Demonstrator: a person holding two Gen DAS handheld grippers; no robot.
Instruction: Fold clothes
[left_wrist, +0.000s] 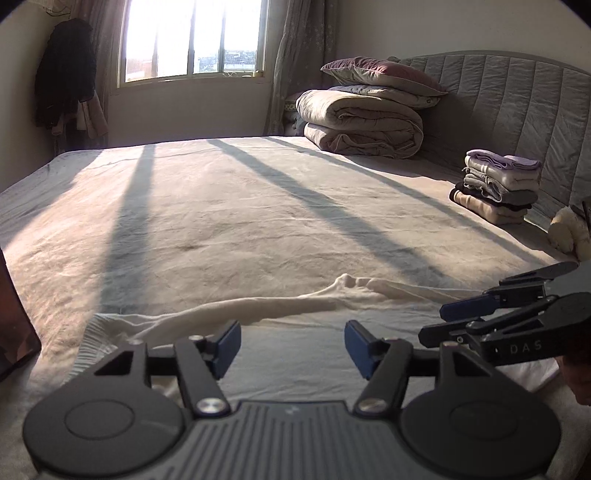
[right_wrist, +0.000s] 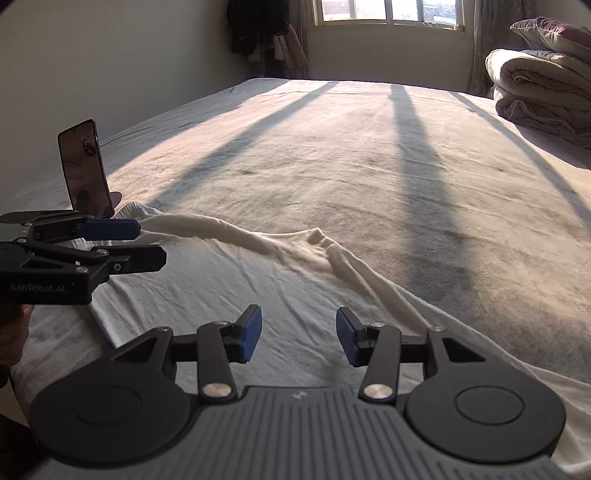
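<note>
Left wrist view shows my left gripper (left_wrist: 291, 343) hanging over the near edge of the bed (left_wrist: 229, 221) with its blue pads well apart and only cloth showing below the gap, nothing pinched. Beneath it lies the cream garment (left_wrist: 258, 306), spread flat on the sheet, its far edge bunched into a low ridge that runs across the picture. To the right I see my right gripper (left_wrist: 443, 321) from the side, its fingers parted, hovering just above the same garment.

From the right wrist camera, the right gripper (right_wrist: 299, 332) also stands open at a middling width, and between the pads I see only the garment (right_wrist: 266, 273) lying below, not gripped. The cloth stretches from the lower right corner up toward the left, with a small rumpled peak near the middle of its far edge. My left gripper (right_wrist: 147, 240) comes in from the left edge, jaws apart, over the garment's left end. Just behind it a phone (right_wrist: 86, 170) stands upright on a small stand on the bed.

Farther off in the left wrist view, a stack of folded clothes (left_wrist: 498, 184) sits against the padded headboard (left_wrist: 517, 103), well apart from the garment, and a rolled quilt (left_wrist: 362, 125) with pillows on top lies near the window (left_wrist: 192, 37). Long window-bar shadows cross the sheet.
</note>
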